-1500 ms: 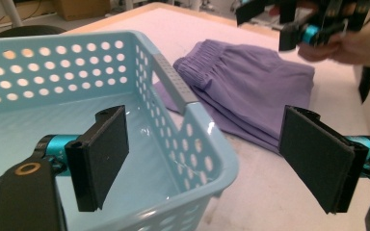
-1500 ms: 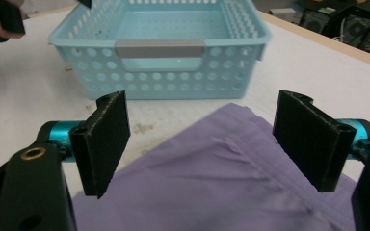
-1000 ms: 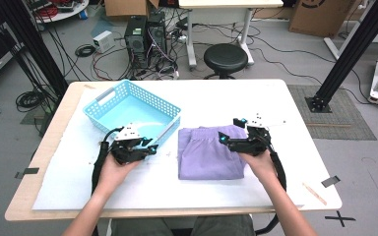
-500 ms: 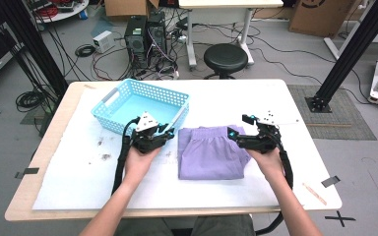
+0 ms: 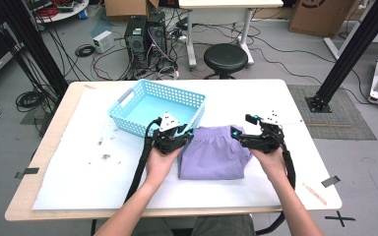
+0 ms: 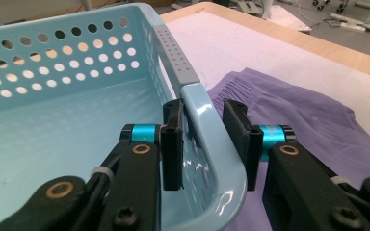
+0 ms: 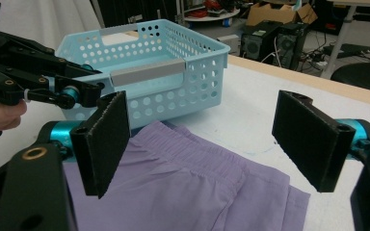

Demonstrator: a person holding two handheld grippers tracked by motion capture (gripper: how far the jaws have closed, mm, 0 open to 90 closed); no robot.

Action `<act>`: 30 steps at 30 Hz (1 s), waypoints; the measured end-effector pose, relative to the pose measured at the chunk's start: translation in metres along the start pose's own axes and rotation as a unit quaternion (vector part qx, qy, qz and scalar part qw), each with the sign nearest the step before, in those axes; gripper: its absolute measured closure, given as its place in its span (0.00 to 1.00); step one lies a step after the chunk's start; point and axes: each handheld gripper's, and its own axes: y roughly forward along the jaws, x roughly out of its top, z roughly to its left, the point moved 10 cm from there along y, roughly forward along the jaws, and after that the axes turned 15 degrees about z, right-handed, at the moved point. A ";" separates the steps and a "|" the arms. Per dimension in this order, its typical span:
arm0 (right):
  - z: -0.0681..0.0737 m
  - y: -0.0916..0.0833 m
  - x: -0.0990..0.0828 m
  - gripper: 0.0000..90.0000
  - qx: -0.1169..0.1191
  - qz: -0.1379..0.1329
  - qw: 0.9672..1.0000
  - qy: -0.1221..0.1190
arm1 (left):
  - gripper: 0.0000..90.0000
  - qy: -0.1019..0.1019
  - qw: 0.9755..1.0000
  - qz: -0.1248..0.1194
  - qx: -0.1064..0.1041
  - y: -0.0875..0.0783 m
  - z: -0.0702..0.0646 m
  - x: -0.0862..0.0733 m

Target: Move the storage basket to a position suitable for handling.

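Purple cloth (image 5: 211, 156) edge under basket (image 5: 128, 101) corner, left gripper (image 6: 204, 139) astride

A glossy, perforated light-blue plastic basket (image 6: 207, 125) sits beside soft, matt, folded lilac cloth shorts (image 5: 211, 155) on a smooth white-covered table with a bare wooden edge (image 5: 54, 147).
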 end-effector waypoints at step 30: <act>0.050 0.047 -0.012 0.24 0.032 0.043 0.998 -0.041 | 0.30 -0.013 0.998 -0.036 0.048 -0.114 0.205 -0.086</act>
